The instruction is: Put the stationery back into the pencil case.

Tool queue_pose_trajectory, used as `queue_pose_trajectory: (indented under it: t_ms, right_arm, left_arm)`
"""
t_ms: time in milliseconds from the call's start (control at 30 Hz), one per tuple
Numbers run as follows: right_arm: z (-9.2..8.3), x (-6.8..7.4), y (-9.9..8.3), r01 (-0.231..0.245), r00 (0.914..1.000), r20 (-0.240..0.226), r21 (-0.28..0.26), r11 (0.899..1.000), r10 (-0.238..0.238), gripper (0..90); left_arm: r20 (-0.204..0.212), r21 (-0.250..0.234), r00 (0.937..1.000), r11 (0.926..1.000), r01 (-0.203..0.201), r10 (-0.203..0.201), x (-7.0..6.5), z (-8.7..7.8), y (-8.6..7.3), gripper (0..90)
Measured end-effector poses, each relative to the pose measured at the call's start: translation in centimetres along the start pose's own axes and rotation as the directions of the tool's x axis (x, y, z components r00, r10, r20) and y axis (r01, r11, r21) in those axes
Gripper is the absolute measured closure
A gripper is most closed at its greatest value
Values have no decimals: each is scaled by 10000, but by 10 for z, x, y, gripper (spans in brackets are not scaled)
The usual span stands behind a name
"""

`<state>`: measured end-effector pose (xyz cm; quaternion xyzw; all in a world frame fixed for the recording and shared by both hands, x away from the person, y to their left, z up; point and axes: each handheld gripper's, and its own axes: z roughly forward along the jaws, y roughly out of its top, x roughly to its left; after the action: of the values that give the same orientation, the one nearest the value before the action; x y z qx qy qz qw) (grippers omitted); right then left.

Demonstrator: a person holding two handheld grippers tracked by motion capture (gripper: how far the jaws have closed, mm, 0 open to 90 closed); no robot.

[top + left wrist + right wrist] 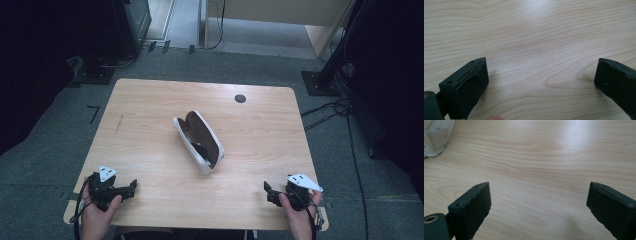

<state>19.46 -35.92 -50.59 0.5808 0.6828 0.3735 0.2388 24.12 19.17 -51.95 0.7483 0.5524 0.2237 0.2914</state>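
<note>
Each hand holds a black claw: the left claw (pixel 134 185) and right claw (pixel 266 189) both carry a pale grey three-cornered plate on top, with what looks like a black cable trailing behind. The jaws are blocky, with small screw holes at their outer edges.

White case (pixel 199 145), pale wood-grain table (pixel 150 105)

I see a white glasses case (pixel 199 142) lying open mid-table, dark brown lining facing up, long axis running diagonally from far-left to near-right, dark glasses inside, its pale end also in my right gripper view
</note>
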Motion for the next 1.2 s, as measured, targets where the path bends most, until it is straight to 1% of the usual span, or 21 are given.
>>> queue_pose_trajectory:
  t_ms: [167, 267, 433, 500, 767, 867, 933, 1067, 1200]
  right_arm:
    - [-2, -13, -5, -223, 9994, 279, 168, 9996, 218, 55]
    - [-1, -20, -8, -203, 9988, 450, 336, 9992, 188, 55]
    - [-1, -30, -12, -306, 9972, 692, 459, 9985, 274, 55]
    - [-1, -33, -13, -449, 9963, 756, 523, 9976, 409, 55]
    - [-1, -46, -18, -519, 9930, 1102, 737, 9959, 436, 55]
    - [-2, -50, -19, -645, 9921, 1119, 719, 9953, 563, 55]
    - [-2, -51, -19, -615, 9907, 1263, 804, 9949, 511, 56]
    - [0, -52, -19, -262, 9892, 1462, 997, 9947, 114, 50]
    - [1, -55, -17, -157, 9918, 1279, 1111, 9937, 14, 24]
  left_arm:
    - [-1, 1, 10000, 10000, 0, 0, 0, 0, 0, 0]
    - [0, 2, 10000, 10000, 1, -1, 0, 0, 0, 0]
    - [-1, 1, 10000, 10000, 0, 0, 0, 0, 0, 0]
    - [-1, 0, 10000, 10000, 2, -2, 0, 0, 0, 0]
    - [1, -1, 10000, 10000, 4, -4, 0, 0, 0, 0]
    - [-1, 0, 10000, 10000, 0, 0, 0, 0, 0, 0]
    - [-2, 0, 10000, 10000, 3, -3, 0, 0, 0, 0]
    - [-1, -2, 10000, 10000, 3, -3, 0, 0, 0, 0]
    - [0, -1, 10000, 10000, 2, -2, 0, 0, 0, 0]
